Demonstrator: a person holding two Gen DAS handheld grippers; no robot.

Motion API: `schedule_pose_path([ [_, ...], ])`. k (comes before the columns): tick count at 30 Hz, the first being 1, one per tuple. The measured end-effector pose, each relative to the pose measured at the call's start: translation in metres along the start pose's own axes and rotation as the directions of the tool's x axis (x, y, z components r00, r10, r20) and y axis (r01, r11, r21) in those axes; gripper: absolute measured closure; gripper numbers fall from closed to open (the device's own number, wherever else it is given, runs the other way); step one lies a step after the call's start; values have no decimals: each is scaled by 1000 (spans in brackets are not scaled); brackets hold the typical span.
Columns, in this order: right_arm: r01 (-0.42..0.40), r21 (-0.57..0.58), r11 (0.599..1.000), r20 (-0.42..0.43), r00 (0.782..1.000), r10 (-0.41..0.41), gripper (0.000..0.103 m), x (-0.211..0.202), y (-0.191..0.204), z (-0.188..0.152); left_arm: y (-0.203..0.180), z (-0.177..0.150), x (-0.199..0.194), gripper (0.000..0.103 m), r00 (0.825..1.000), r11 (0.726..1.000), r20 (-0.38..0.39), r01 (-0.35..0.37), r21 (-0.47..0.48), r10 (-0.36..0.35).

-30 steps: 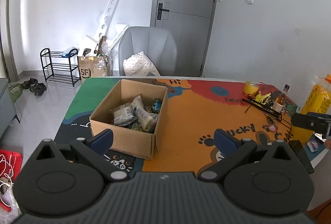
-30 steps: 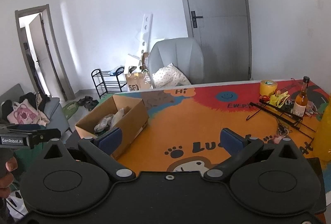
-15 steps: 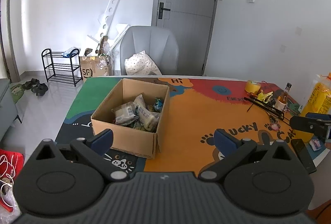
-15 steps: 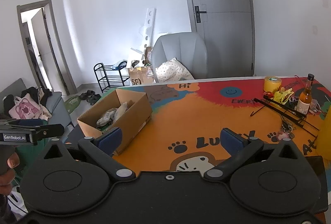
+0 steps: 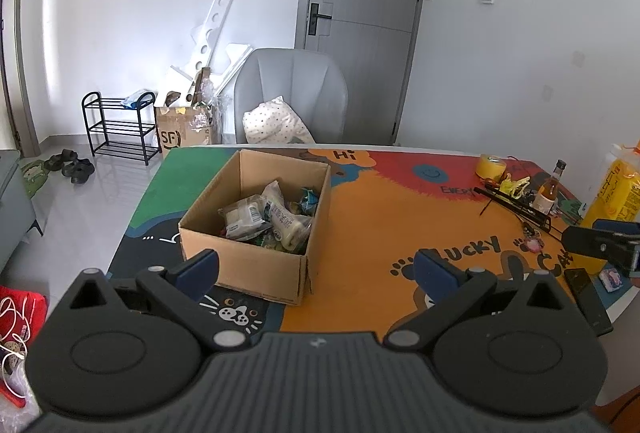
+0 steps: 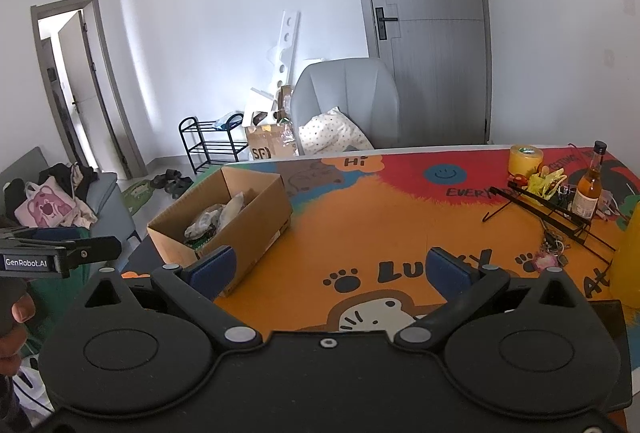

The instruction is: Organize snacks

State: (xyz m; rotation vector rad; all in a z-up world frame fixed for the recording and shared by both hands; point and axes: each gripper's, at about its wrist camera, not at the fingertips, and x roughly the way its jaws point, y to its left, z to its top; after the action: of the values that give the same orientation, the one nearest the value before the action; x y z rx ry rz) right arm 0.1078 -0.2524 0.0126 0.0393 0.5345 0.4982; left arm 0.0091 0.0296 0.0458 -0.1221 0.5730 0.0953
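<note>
An open cardboard box (image 5: 256, 267) (image 6: 260, 217) stands on the left part of the colourful table mat (image 5: 368, 217) (image 6: 360, 233). Several wrapped snacks (image 5: 272, 221) (image 6: 216, 219) lie inside it. My left gripper (image 5: 316, 269) hovers open above the table's near edge, just in front of the box, with nothing between its blue pads (image 5: 198, 269). My right gripper (image 6: 330, 267) is open and empty too, held over the orange middle of the mat to the right of the box. Each gripper shows at the edge of the other's view.
At the table's right end are a yellow tape roll (image 6: 525, 160), a brown bottle (image 6: 588, 189), a black wire rack (image 6: 552, 213), a yellow jug (image 5: 612, 201) and a dark phone (image 5: 588, 297). A grey chair (image 5: 290, 97) stands behind the table.
Both grippers have drawn back and risen slightly, so the table and box look a little farther away. The jaws stay open and nothing has been picked up.
</note>
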Motion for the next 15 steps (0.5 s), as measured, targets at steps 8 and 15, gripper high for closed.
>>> schedule_pose_path([
  [8, 3, 1, 1000, -5, 1000, -3, 0, 2, 0, 0, 0, -1, 1, 0, 1000, 1000, -2, 1, 2, -1],
  [15, 2, -1, 1000, -7, 1000, -2, 0, 2, -1, 0, 1, -1, 1, 0, 1000, 1000, -3, -1, 3, 1],
])
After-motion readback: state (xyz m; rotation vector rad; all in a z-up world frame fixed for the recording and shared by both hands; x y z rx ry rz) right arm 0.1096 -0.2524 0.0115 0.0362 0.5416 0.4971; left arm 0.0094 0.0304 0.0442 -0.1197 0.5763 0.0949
